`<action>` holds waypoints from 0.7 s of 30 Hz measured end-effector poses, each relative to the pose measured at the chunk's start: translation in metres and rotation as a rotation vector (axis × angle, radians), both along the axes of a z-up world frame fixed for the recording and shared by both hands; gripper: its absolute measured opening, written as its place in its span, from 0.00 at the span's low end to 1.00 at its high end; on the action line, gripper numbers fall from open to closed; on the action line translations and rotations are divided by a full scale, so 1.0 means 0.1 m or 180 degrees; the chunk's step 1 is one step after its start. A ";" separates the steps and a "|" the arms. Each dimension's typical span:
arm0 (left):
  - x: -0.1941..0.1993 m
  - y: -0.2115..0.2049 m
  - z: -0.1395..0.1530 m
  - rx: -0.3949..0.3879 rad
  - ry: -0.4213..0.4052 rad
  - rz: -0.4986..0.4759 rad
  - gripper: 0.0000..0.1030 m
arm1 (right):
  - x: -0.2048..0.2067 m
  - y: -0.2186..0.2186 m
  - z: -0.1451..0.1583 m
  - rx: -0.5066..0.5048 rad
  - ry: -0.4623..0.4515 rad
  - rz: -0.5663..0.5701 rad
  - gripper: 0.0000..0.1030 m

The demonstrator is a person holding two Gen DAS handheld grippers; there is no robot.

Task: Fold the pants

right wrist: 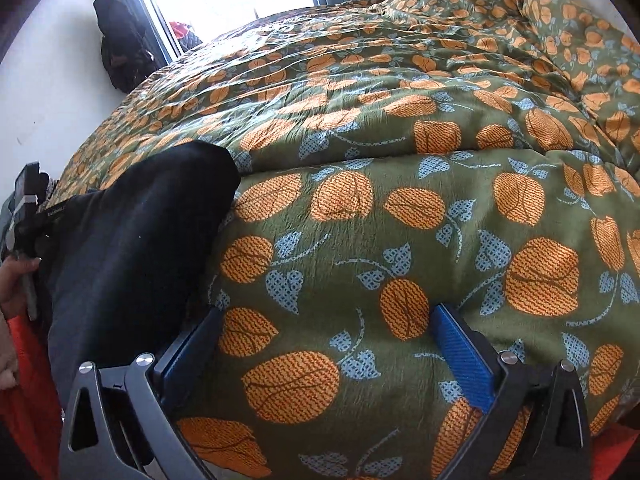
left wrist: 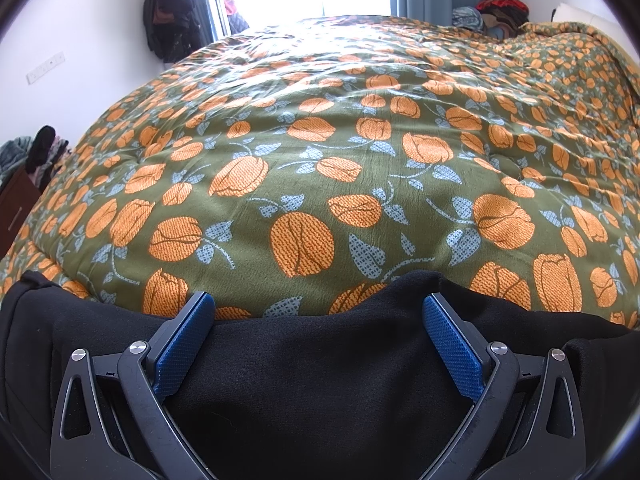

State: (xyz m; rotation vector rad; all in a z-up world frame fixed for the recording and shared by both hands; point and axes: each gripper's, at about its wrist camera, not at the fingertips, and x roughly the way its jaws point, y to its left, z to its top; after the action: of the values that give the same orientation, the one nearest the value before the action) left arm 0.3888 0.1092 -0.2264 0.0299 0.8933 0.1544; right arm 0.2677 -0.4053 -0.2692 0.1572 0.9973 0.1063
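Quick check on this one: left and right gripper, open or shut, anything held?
Left gripper: open, jaws wide over the black pants, not pinching them.
Right gripper: open, empty, only the floral bedspread between its fingers.

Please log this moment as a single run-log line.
left hand-held gripper: open over black pants | right hand-held gripper: open over floral bedspread, empty | fold: not yet done

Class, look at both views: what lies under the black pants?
The pants lie on the floral quilt, which shows around them in both views. Whatever the quilt covers is hidden. The open left gripper sits above the pants.
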 end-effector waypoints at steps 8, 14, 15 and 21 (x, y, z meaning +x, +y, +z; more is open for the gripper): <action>-0.12 0.06 0.23 -0.0284 0.0319 -0.0094 0.99 | 0.00 0.02 0.00 -0.0074 0.0026 -0.0001 1.00; -0.61 -0.07 0.61 -0.0974 0.0384 -0.0721 0.99 | 0.01 0.06 -0.02 -0.0186 0.0052 0.0028 1.00; -0.69 -0.09 0.63 -0.1070 0.0411 -0.0777 0.99 | 0.02 0.06 -0.02 -0.0201 0.0057 0.0030 1.00; -0.94 -0.17 0.71 -0.1408 0.0492 -0.0933 0.99 | 0.02 0.08 -0.02 -0.0243 0.0069 0.0034 1.00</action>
State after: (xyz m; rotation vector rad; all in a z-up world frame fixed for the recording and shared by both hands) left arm 0.2946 0.0923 -0.1558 -0.2412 1.0504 -0.3241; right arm 0.2695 -0.3972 -0.2714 0.0835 1.0223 0.0762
